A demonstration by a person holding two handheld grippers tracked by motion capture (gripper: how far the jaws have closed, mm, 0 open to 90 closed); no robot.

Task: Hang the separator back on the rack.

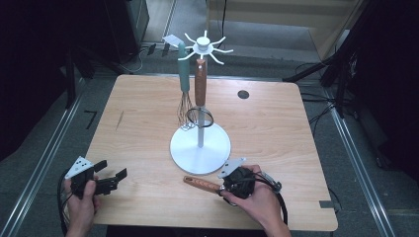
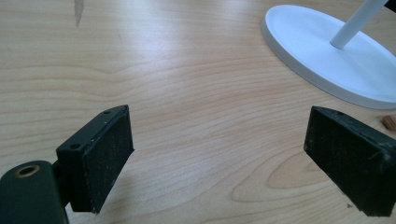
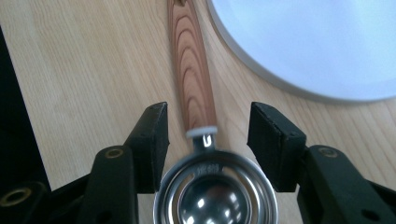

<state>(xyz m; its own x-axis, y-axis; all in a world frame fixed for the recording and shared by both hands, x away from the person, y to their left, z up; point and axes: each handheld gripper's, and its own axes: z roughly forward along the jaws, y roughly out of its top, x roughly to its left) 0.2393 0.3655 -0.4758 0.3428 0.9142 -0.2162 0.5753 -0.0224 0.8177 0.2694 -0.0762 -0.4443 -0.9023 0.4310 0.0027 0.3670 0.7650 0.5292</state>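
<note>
Two utensils already hang from the white hook stand [image 1: 200, 143] at mid-worktop: a teal-handled wire whisk [image 1: 184, 84] and a wooden-handled ring-headed tool [image 1: 199, 91]. We judge the step in hand to be picking up the third, a wooden-handled steel egg separator [image 3: 196, 93] lying on the pale wooden worktop [image 1: 148, 108] just near of the stand's round base. Our right hand-held gripper [image 3: 208, 137] straddles its neck, jaws half open, pads not touching. Next we should close, lift and hook it. Our left hand-held gripper [image 2: 217, 156], near left, gapes wide over bare wood, holding nothing.
</note>
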